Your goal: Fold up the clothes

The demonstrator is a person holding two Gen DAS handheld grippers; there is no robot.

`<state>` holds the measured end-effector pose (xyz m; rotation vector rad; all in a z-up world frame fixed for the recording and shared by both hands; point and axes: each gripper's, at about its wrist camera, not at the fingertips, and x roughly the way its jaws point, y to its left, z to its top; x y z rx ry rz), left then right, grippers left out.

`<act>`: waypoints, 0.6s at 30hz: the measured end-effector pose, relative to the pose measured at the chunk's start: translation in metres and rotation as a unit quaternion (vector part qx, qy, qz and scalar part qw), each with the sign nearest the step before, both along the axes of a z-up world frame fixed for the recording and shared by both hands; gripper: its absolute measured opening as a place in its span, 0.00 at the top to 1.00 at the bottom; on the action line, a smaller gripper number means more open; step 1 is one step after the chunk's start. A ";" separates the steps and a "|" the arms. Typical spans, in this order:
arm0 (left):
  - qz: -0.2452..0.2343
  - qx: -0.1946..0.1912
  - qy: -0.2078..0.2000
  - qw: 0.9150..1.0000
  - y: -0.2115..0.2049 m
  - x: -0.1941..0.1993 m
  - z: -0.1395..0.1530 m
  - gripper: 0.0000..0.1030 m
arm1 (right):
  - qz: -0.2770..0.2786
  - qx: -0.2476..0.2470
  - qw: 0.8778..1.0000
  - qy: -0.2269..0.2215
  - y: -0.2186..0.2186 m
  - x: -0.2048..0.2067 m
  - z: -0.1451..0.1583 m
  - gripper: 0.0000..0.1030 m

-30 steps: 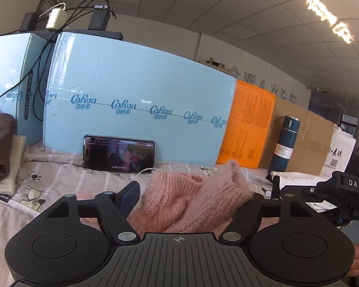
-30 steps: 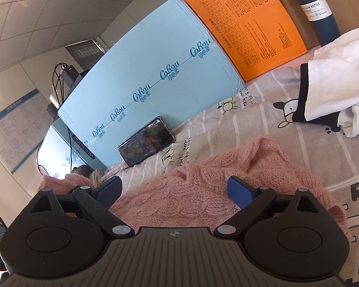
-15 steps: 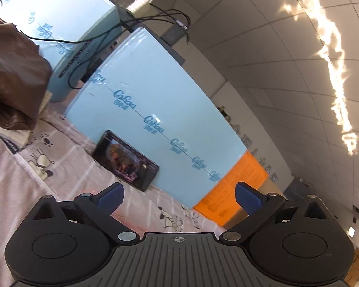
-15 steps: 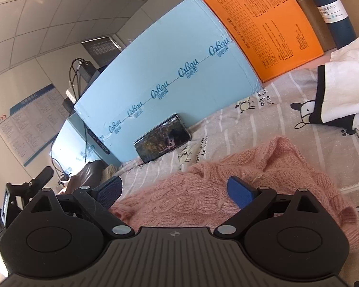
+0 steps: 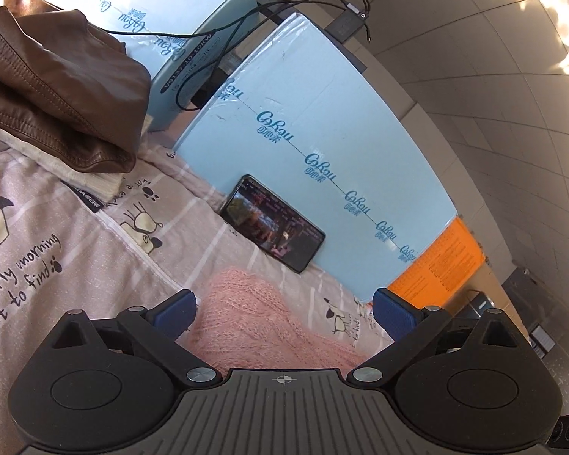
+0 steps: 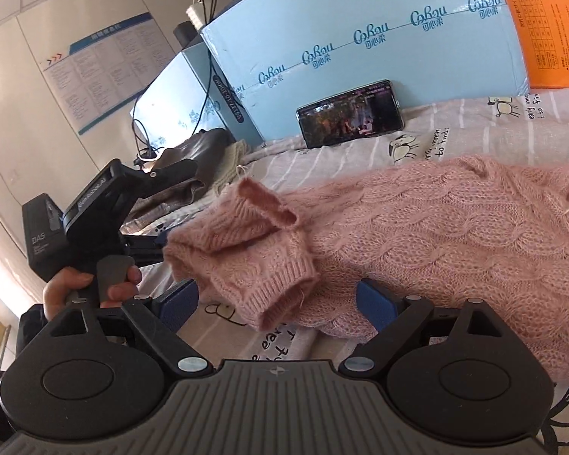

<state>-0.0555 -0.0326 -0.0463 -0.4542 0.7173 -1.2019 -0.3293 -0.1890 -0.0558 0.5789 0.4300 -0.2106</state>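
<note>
A pink cable-knit sweater (image 6: 455,235) lies spread on the printed bed sheet (image 5: 57,227). Its folded sleeve with the ribbed cuff (image 6: 273,284) bulges up at the left end, between the jaws of my right gripper (image 6: 277,303). Those jaws are closing, and their blue pads (image 6: 178,303) stand clear of the knit. My left gripper (image 5: 284,313) is open wide over the sweater's edge (image 5: 261,326), its pads apart from the wool. A hand (image 6: 76,288) holds the left tool's black housing (image 6: 95,204) just left of the sleeve.
A brown leather jacket (image 5: 57,87) sits on a folded cream cloth at the far left. A phone (image 5: 275,223) with a lit screen leans on light blue boxes (image 5: 322,132) along the back, with an orange box (image 5: 447,261) beside them.
The left gripper rolled, swung left and opened wider; its view went from the sweater up to the boxes and back down. The right view swung left onto the sleeve cuff, its jaws a little narrower.
</note>
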 end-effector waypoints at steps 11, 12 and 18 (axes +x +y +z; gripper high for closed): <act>-0.015 0.049 0.015 0.999 -0.014 0.001 -0.012 0.02 | -0.062 -0.088 0.993 0.042 0.016 0.023 0.001 0.84; -0.017 0.051 0.016 0.998 -0.015 0.001 -0.013 0.02 | -0.068 -0.097 0.992 0.037 0.016 0.023 0.005 0.88; -0.025 0.063 0.001 0.998 -0.019 -0.004 -0.015 0.02 | -0.107 -0.129 0.985 -0.040 0.007 0.017 0.037 0.90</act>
